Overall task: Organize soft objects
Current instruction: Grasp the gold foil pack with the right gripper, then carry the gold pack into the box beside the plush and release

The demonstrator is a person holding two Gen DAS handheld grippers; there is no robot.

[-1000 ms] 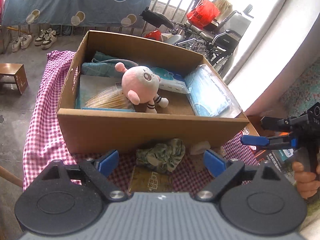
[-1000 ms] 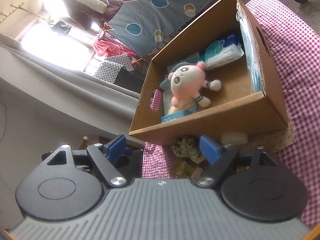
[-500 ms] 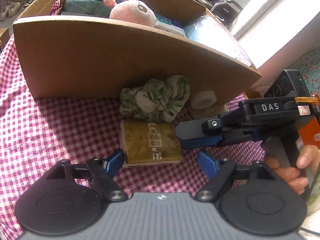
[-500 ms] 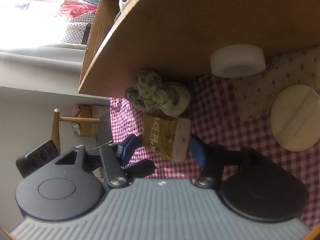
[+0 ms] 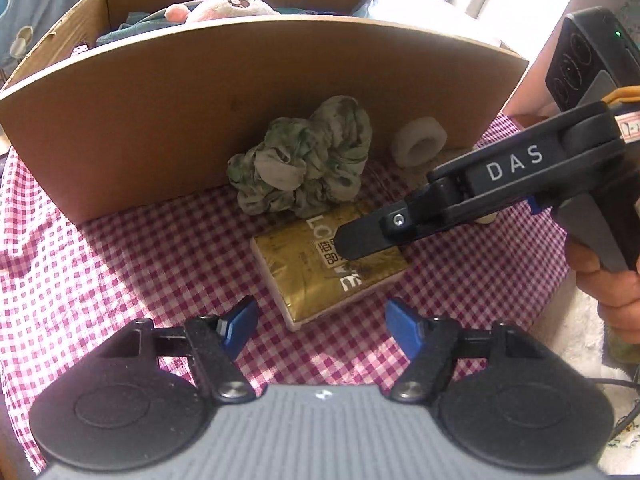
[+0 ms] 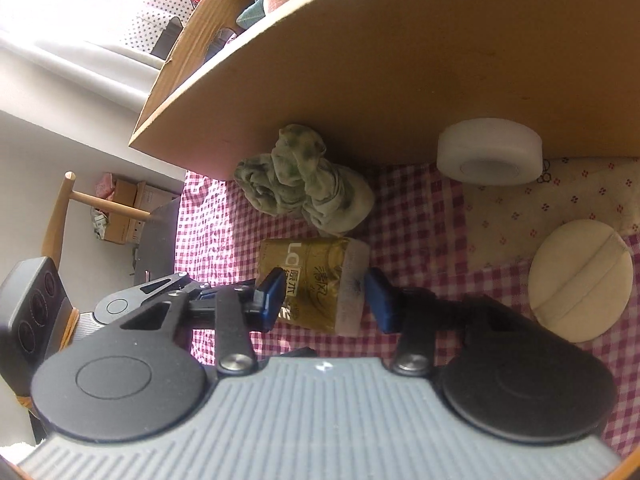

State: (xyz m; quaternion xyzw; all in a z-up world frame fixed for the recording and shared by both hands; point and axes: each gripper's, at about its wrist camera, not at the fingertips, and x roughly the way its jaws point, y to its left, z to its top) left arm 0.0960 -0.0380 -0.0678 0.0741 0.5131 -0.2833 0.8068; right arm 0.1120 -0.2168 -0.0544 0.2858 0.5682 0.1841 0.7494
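Right tongs (image 6: 326,296): astride the gold foil-wrapped pack of tissues (image 6: 314,280); the jaws have just been closing, with the pack between them. The left blue pad (image 6: 272,294) lies against the pack's printed face; a narrow gap appears to remain at the other pad, so a full pinch is not confirmed.
Left tongs (image 5: 320,326): spread, nothing between the pads; the jaws have just been closing. They hover just short of the pack's near corner, probably ready to steady it.
Tissue pack: flat on the red-and-white checked cloth (image 5: 120,264) covering the worktop, just in front of the box and outside it. The right tongs straddle its narrow width, which suits their reach.
Crumpled green patterned cloth bundle (image 5: 304,164): against the box's front wall, touching the pack's far end.
White foam ring (image 6: 490,152): at the foot of the same wall.
Round cream powder puff (image 6: 580,280): on a flowered cream fabric (image 6: 560,200), well apart from the pack.
Brown cardboard box (image 5: 248,92): open-topped; holds a pink-and-white plush toy (image 5: 228,6) and teal fabric (image 5: 132,28); remaining contents hidden by the wall.
Judgement: the pack goes over the wall next.
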